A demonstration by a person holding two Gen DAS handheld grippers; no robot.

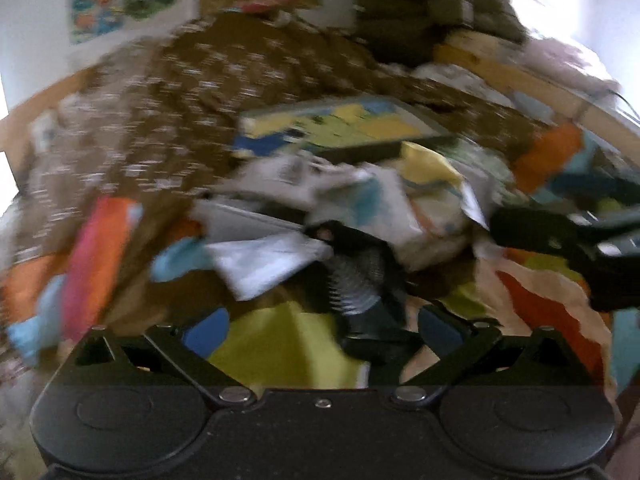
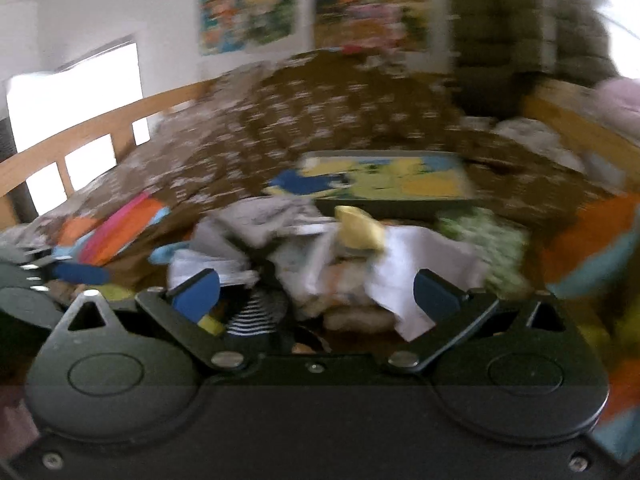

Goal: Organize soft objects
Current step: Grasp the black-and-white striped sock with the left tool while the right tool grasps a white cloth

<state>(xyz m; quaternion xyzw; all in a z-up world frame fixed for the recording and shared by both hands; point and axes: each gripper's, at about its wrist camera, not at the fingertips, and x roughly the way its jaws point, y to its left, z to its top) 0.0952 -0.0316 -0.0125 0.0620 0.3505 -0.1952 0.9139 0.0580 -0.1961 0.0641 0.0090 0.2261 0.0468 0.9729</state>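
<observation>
- Both grippers spread wide, nothing held: left gripper (image 1: 324,330) above a yellow-green cloth (image 1: 280,344), right gripper (image 2: 316,292) low over the heap; blue fingertips (image 2: 196,294) apart on each.
- Black-and-white striped item (image 1: 356,286) lies just ahead of the left gripper; blur hides what it is.
- Pile of soft clothes (image 2: 336,268), white, grey and pale blue, sits mid-bed between the two views.
- Pink-and-orange cloth (image 1: 96,264) lies to the left, apart from the pile.
- Colourful flat box (image 2: 384,180) rests just beyond the pile on the brown patterned blanket (image 2: 304,128).
- Wooden bed rail (image 2: 80,136) runs along the left; bright posters (image 2: 248,16) on the far wall.
</observation>
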